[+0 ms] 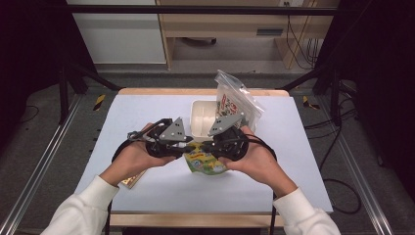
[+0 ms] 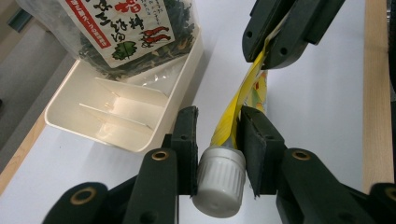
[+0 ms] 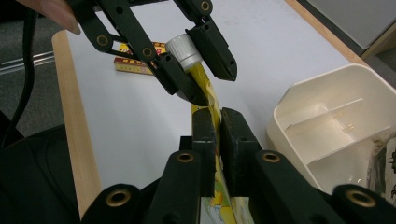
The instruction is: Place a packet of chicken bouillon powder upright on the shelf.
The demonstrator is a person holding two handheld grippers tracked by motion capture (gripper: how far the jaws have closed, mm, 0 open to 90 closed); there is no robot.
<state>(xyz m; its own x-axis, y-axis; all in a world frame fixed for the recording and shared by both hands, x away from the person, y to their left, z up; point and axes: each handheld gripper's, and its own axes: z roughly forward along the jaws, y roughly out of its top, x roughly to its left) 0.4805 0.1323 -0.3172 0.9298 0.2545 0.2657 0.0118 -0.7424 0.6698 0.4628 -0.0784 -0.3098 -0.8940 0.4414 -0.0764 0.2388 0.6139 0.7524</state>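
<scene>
A yellow spouted pouch (image 1: 205,164) hangs above the white table between both hands. My left gripper (image 1: 188,147) is shut on the pouch's white ribbed screw cap (image 2: 219,179), one pad pressing each side. In the right gripper view the same cap (image 3: 183,49) sits between the left gripper's (image 3: 212,84) jaws. My right gripper (image 3: 217,116) is shut on the pouch's flat upper edge (image 3: 203,77), a short way from the spout. In the left gripper view the right gripper (image 2: 275,42) pinches the pouch (image 2: 252,88) farther along.
A cream divided tray (image 1: 201,110) stands just beyond the grippers. A clear zip bag of dried greens (image 1: 235,103) leans into its right side. A small flat yellow box (image 1: 131,180) lies near the table's front left, partly under the left forearm.
</scene>
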